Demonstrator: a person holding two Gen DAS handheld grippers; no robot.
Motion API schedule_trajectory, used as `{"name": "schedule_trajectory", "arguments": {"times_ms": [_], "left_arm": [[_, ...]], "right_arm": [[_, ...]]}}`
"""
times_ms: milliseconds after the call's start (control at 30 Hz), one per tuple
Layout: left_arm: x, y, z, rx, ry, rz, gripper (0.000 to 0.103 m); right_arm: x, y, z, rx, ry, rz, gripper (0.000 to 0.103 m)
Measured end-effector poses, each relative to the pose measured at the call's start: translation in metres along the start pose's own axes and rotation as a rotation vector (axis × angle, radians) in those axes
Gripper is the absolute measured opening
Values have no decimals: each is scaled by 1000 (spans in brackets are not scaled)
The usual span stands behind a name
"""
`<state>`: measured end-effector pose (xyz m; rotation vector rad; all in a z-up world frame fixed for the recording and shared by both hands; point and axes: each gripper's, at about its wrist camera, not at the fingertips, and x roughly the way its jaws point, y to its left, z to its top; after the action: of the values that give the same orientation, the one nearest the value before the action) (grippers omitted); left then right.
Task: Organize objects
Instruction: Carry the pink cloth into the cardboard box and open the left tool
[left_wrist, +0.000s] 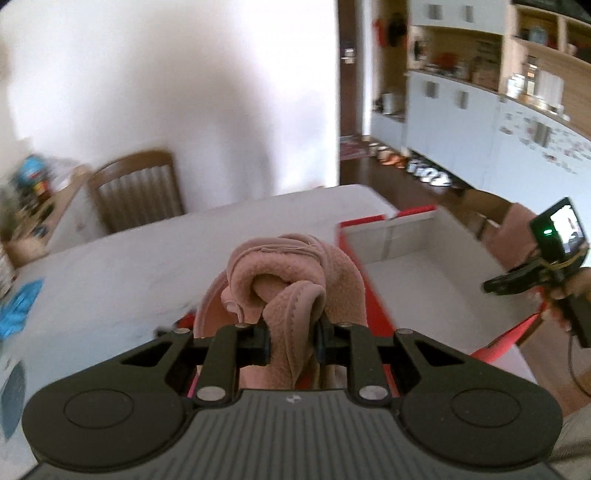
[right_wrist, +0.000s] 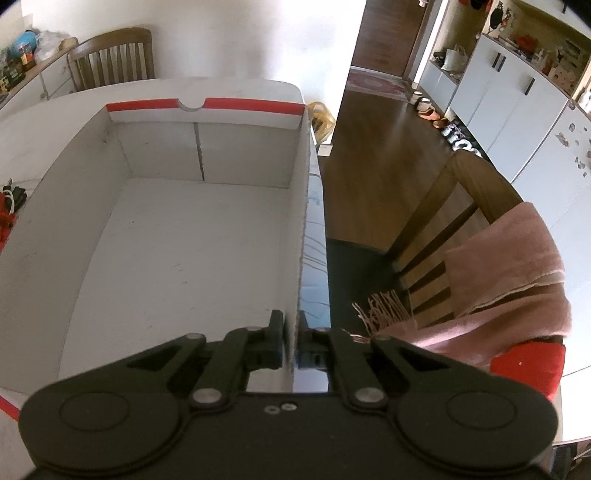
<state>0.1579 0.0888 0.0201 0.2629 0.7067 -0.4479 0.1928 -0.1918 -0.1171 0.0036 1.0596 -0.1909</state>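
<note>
Your left gripper (left_wrist: 291, 341) pinches the pink cloth (left_wrist: 284, 273) clear of the table (left_wrist: 110, 258); your right gripper (right_wrist: 290, 339), pressed on the box (right_wrist: 177, 236) wall, steadies it for loading.

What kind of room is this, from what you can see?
Most likely a home dining area: a white table with wooden chairs around it, wall cabinets with open shelves of household items, and shoes lined up on the wood floor.

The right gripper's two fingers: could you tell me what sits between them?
The right gripper pinches the white box side wall edge; right wrist view shows it.
</note>
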Motion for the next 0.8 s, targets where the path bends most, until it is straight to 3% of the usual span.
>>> {"name": "schedule_trajectory", "arguments": {"times_ms": [400, 667, 800], "left_arm": [[66, -91, 68, 166, -40, -196, 20], [124, -117, 76, 147, -6, -308, 20], [154, -130, 66, 206, 48, -306, 20]], "right_arm": [[-5, 1, 4, -14, 10, 14, 2], [-3, 2, 4, -27, 12, 9, 2], [-2, 2, 4, -22, 18, 11, 2]]}}
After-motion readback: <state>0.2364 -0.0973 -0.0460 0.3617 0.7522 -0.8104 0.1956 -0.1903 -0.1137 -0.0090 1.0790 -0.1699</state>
